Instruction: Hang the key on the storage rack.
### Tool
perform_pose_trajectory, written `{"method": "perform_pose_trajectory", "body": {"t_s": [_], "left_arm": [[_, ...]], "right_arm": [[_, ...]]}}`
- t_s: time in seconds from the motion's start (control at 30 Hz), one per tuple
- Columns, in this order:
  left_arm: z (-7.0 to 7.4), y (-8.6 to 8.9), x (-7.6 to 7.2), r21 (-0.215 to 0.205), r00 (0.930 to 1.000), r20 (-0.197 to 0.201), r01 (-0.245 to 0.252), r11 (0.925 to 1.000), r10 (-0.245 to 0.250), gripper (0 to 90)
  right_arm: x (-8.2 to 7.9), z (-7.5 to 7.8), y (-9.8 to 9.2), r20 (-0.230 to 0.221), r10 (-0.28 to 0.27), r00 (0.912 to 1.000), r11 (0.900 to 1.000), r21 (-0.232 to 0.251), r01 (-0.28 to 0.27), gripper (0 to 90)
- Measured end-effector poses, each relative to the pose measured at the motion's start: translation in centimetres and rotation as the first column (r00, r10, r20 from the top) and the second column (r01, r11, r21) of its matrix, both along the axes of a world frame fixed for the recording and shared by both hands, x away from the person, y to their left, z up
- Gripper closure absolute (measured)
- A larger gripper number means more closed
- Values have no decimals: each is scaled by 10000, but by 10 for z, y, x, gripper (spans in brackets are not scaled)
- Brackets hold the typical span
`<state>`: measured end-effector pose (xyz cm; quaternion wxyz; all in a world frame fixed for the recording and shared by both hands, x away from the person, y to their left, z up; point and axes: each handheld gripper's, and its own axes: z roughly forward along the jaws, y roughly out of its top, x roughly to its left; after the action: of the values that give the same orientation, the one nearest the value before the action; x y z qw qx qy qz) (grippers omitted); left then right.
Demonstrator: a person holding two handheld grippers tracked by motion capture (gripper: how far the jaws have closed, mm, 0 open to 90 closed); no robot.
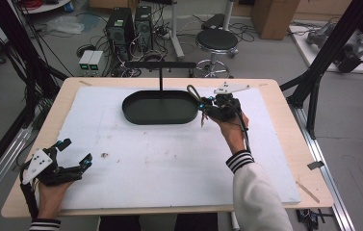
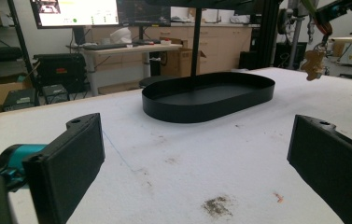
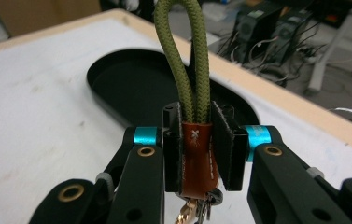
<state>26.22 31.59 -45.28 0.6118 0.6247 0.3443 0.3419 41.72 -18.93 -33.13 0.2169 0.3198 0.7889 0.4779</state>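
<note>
Workshop floor with computer towers, cables and a round stool [image 1: 216,40] lies beyond a wooden table [image 1: 275,91] covered by a white foam sheet [image 1: 169,163], marked with a few dark stains; a black oval tray [image 1: 160,107] sits on the sheet toward the far side, with a black T-shaped stand [image 1: 160,67] rising just behind it.

Right gripper [image 1: 203,107]: held above the sheet just beside the tray's right end; jaws closed on a keychain strap [image 3: 193,84]; the pads clamp its brown leather sleeve, the olive cord loop stands up between them, and metal hardware hangs below; in the left gripper view a small brown charm [image 2: 313,64] dangles under it.

Left gripper [image 1: 75,154]: at the near left corner of the sheet, well apart from tray and strap; jaws spread wide, nothing between them.
</note>
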Motion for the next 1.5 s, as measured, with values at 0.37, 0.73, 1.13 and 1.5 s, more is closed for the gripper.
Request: {"method": "perform_pose_trajectory", "body": {"t_s": [0.37,0.73,1.13,1.5], "left_arm": [[0,0,0,-23,10000,3,1,10000,-1,44],[0,0,0,-24,10000,8,9,10000,-9,44],[0,0,0,-64,10000,-22,17,10000,-18,44],[0,1,0,-67,10000,-24,21,10000,-22,44]], "right_arm": [[19,13,10,605,-756,9953,9967,330,737,750],[41,18,20,734,-1225,9898,9919,435,1195,750],[58,7,27,547,-1767,9827,9831,587,1735,750],[67,-5,34,405,-2036,9782,9778,588,2011,749]]}}
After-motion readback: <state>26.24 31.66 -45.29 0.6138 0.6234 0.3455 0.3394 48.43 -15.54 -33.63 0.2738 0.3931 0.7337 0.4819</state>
